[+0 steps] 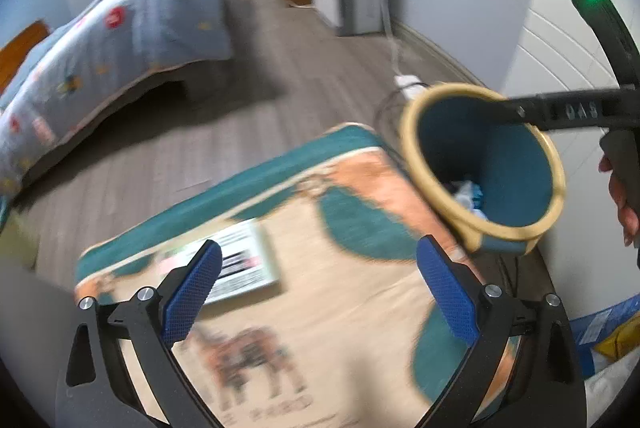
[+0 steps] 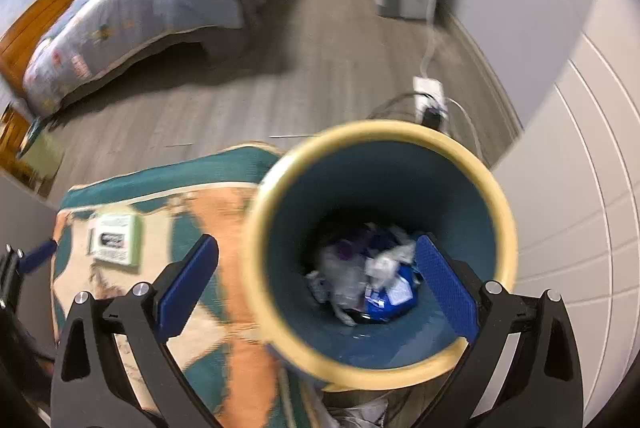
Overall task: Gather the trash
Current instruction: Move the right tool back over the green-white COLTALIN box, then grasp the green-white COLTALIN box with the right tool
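Two claws hang spread wide and empty: the right claw (image 2: 316,284) over the teal bin (image 2: 496,196) of wrappers, the left claw (image 1: 320,288) above a flat carton (image 1: 244,264) on the mat (image 1: 360,308), best pinched at its edge.

Left gripper (image 1: 318,292) and right gripper (image 2: 318,288), jaws wide apart

We count: one bin (image 2: 380,244), one rug (image 1: 340,308), one box (image 1: 240,264), one bed (image 1: 120,40), two grippers (image 1: 318,290) (image 2: 318,288).
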The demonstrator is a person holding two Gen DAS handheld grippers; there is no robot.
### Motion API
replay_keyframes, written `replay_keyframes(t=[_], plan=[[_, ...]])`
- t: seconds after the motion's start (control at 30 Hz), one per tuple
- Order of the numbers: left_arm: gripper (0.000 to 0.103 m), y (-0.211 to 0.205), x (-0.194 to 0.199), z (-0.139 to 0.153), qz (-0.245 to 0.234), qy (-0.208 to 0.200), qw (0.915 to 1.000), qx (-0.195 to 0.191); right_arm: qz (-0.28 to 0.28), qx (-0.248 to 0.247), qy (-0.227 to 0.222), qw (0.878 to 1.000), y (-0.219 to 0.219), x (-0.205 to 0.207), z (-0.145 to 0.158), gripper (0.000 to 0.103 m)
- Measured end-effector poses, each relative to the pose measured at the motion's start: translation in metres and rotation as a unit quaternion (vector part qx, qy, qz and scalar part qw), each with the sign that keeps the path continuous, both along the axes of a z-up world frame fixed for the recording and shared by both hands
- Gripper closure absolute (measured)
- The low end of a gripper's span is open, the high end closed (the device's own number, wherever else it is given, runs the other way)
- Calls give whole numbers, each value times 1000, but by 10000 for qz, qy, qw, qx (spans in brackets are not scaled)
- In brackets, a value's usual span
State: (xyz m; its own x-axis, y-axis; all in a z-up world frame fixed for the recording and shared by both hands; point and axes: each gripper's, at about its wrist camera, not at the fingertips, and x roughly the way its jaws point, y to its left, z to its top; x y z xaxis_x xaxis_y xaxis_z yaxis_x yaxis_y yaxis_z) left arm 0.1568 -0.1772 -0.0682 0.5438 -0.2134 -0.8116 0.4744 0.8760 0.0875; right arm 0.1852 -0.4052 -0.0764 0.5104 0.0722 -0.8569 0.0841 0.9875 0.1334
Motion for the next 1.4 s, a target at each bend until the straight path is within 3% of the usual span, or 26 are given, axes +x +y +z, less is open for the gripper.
replay_keyframes(t=[0.2, 0.37, 0.4, 0.53, 0.7, 0.9, 1.13, 1.27, 1.4], plan=[[5, 83, -11, 29, 683, -44, 9976, 24, 760, -67, -67, 9971, 69, 1, 8, 6], [5, 136, -17, 14, 1146, -57, 9934, 7, 1276, -116, -160, 9916, 122, 2, 0, 6], [5, 147, -11, 7, 1263, 118, 9919, 47, 1422, -236, -170, 9894, 134, 3, -5, 6], [5, 174, -6, 4, 1354, 71, 9908, 22, 1886, -768, -128, 9790, 173, 12, -24, 6], [5, 192, 1, -5, 1319, 202, 9911, 10, 2356, -969, -37, 9670, 216, 30, -50, 6], [5, 221, 8, -18, 1545, 497, 9863, -311, 2820, -1098, 248, 9528, 258, 42, -82, 6], [5, 241, 11, -22, 1724, 729, 9800, -679, 3426, -2211, 307, 9126, 290, 52, -116, 6], [5, 244, 12, -24, 1712, 766, 9795, -732, 3715, -2038, 472, 9046, 297, 61, -128, 6], [5, 248, 16, -29, 1770, 900, 9765, -834, 3871, -2064, 362, 8979, 303, 72, -129, 6]])
